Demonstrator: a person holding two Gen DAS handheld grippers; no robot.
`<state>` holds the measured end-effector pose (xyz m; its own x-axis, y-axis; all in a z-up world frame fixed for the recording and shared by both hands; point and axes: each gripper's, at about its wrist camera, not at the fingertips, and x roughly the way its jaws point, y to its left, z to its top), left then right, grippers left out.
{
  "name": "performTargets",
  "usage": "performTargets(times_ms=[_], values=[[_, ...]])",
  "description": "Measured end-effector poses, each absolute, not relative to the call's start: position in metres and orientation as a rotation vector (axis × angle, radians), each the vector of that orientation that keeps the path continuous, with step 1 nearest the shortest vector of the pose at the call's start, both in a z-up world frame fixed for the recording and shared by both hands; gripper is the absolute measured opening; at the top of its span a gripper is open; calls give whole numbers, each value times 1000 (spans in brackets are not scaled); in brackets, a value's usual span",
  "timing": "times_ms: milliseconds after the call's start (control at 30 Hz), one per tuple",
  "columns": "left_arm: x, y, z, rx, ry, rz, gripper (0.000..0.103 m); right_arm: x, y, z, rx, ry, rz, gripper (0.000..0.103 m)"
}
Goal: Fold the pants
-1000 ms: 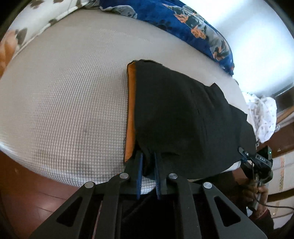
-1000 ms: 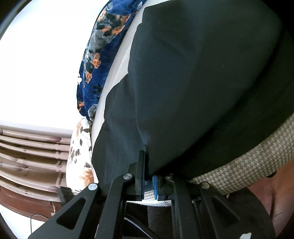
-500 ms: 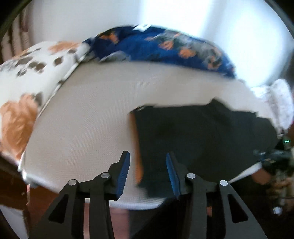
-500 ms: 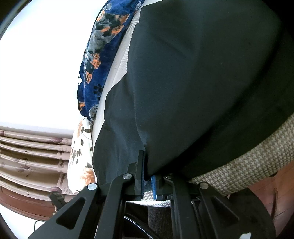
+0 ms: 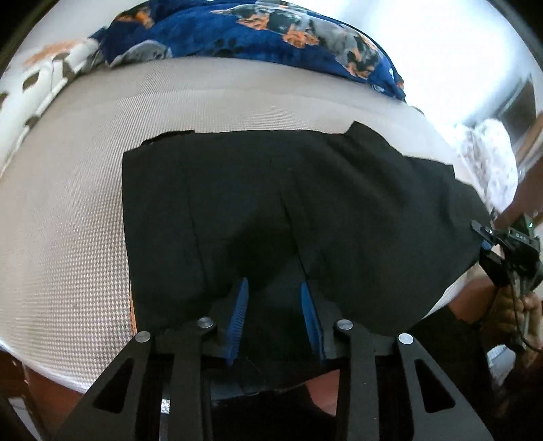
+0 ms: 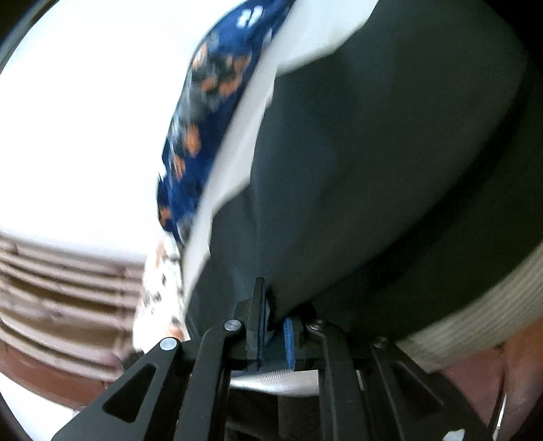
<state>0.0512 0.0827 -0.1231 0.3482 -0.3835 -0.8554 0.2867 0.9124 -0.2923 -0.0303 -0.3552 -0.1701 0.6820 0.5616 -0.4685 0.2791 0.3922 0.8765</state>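
Two hand-held grippers work at the near edge of black pants [image 5: 305, 210] that lie folded and flat on a bed [image 5: 68, 210] covered in pale woven fabric. The left hand-held gripper [image 5: 275, 298] hovers over the pants' near hem with its blue pads [image 5: 239, 319] apart; its jaws have just been closing a little, dark cloth lying beneath and between them without being pinched. The right hand-held gripper [image 6: 273, 325], seen at the far right in the left wrist view, is clamped on the pants' edge. A blue patterned blanket [image 5: 271, 30] lies along the bed's far side, well apart from the pants.
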Motion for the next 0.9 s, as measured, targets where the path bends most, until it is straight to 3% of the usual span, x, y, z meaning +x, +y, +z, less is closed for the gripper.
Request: performTargets(times_ms=[233, 333, 400, 500, 800, 900], values=[[47, 79, -121, -68, 1130, -430, 35, -53, -492, -186, 1344, 629, -50, 13], [48, 81, -122, -77, 1139, -432, 35, -66, -547, -201, 1435, 541, -132, 3], [49, 80, -121, -78, 1145, -422, 35, -73, -583, -208, 1524, 465, -162, 3], [49, 76, -120, -65, 1149, -407, 35, -75, -616, -203, 1543, 423, -219, 12], [48, 75, -120, -49, 1159, -395, 35, -74, -665, -209, 1624, 473, -251, 1], [49, 74, -119, -37, 1161, -392, 35, -74, -665, -199, 1538, 514, -267, 3]])
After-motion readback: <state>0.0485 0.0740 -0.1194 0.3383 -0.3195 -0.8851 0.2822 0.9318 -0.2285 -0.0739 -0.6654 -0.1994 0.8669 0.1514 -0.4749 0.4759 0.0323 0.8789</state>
